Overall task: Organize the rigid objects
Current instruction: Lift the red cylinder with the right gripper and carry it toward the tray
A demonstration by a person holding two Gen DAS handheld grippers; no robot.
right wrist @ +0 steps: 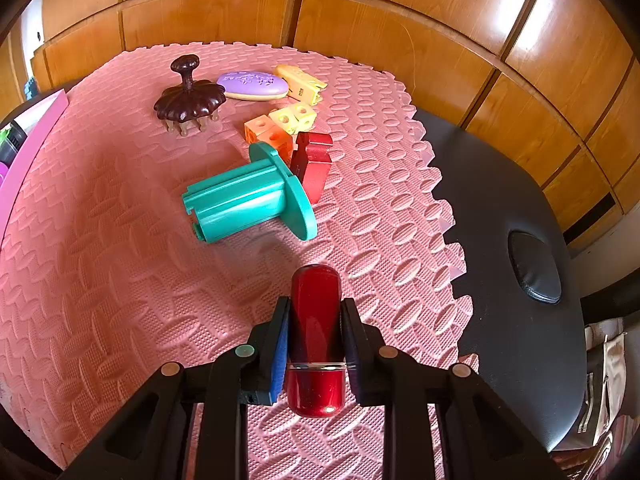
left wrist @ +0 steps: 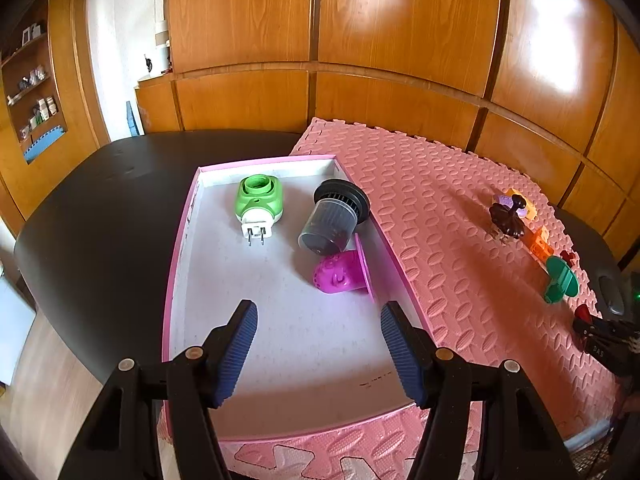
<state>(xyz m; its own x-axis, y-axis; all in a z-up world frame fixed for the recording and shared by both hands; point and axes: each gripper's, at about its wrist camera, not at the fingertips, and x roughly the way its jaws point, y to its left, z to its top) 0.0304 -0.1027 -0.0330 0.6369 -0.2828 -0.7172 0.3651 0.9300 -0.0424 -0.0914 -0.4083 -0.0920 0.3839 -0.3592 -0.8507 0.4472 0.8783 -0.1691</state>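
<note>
capsule [right wrist: 316, 336] of glossy red, rounded at both ends with a thin seam ring near its back end, sits pinched between the pads of my right claw [right wrist: 315, 312], lying lengthwise along the fingers with its nose poking out ahead of them. i judge it hard and light, but that shiny skin looks slippery, so the hold across its middle seems the sound one; a grip nearer either dome would likely let it squirt out.

it hangs above the pink foam mat [right wrist: 120, 280], near the mat's toothed right edge. ahead lie the other loose pieces: a teal flanged tube [right wrist: 248, 196] on its side, a red block [right wrist: 314, 164] touching the flange, orange and yellow cubes [right wrist: 280, 124] behind, a purple oval [right wrist: 253, 85], a yellow clip [right wrist: 301, 83] and a dark brown knobbed piece [right wrist: 188, 100].

my left claw [left wrist: 318, 344] is spread wide and carries nothing, poised over the pink-rimmed tray [left wrist: 182, 236]. inside it a green plug-in unit [left wrist: 259, 202], a dark filter cup [left wrist: 330, 216] and a magenta piece [left wrist: 342, 274] are at the far end, the near half bare. that bare patch looks the likely place for the capsule, well off to my left.
</note>
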